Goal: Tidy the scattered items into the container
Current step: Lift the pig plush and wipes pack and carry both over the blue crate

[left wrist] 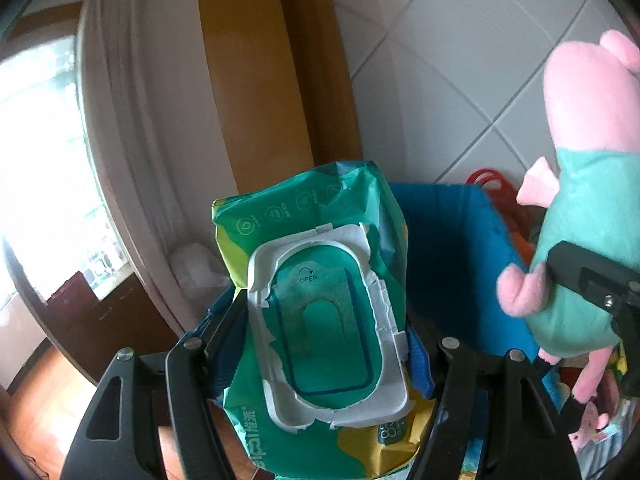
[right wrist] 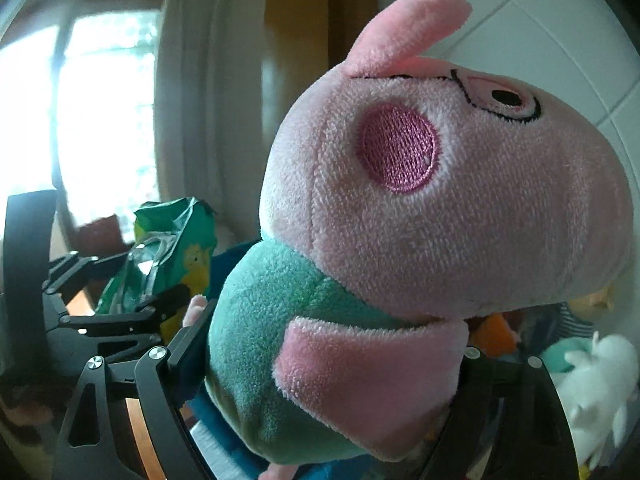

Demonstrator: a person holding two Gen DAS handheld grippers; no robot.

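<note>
My left gripper [left wrist: 326, 320] is shut on a green wet-wipes pack [left wrist: 320, 308] with a white flip lid, holding it upright in front of a blue fabric bin [left wrist: 452, 248]. My right gripper [right wrist: 320, 344] is shut on a pink pig plush toy [right wrist: 420, 208] in a teal shirt, which fills the right wrist view. In the left wrist view the plush [left wrist: 584, 208] hangs at the right, above the bin, with the right gripper's finger [left wrist: 580, 272] across its body. The wipes pack [right wrist: 168, 248] and left gripper [right wrist: 120, 304] show at the left of the right wrist view.
Several toys lie in or by the bin: a white plush [right wrist: 596, 388], an orange item [right wrist: 496, 332], a red handle [left wrist: 492, 184]. A tiled wall [left wrist: 460, 80], a wooden door frame [left wrist: 272, 80], a curtain [left wrist: 116, 120] and a window stand behind.
</note>
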